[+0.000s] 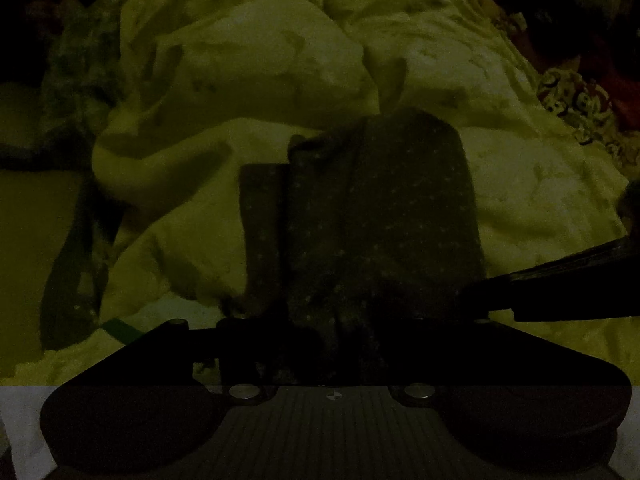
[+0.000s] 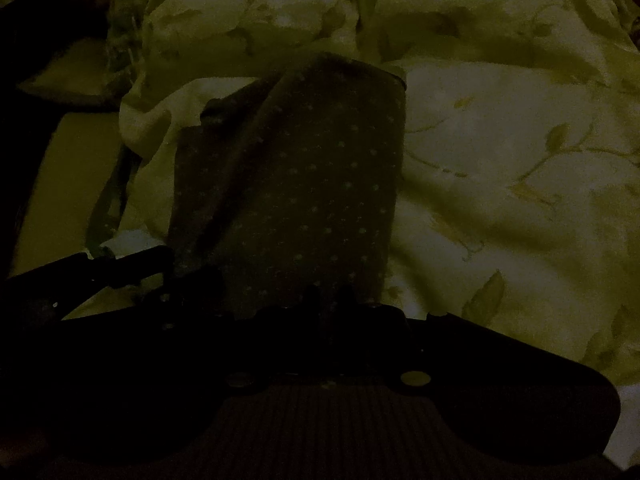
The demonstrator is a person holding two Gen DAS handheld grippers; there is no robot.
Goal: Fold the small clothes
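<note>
The scene is very dark. A small dark garment with pale dots [image 1: 372, 208] lies folded on a pale leaf-printed bedcover [image 1: 520, 184]; it also shows in the right wrist view [image 2: 304, 184]. My left gripper [image 1: 332, 332] sits at the garment's near edge, which runs down between its fingers; the jaws look closed on it. My right gripper [image 2: 320, 312] is likewise at the near edge, cloth running into it. The right gripper's body enters the left view from the right [image 1: 560, 284]. The left gripper shows at the left of the right view [image 2: 120, 264].
The crumpled bedcover [image 2: 500, 140] rises in folds behind the garment. A patterned cloth [image 1: 576, 108] lies at the far right, and a dark strip [image 1: 76, 272] at the left.
</note>
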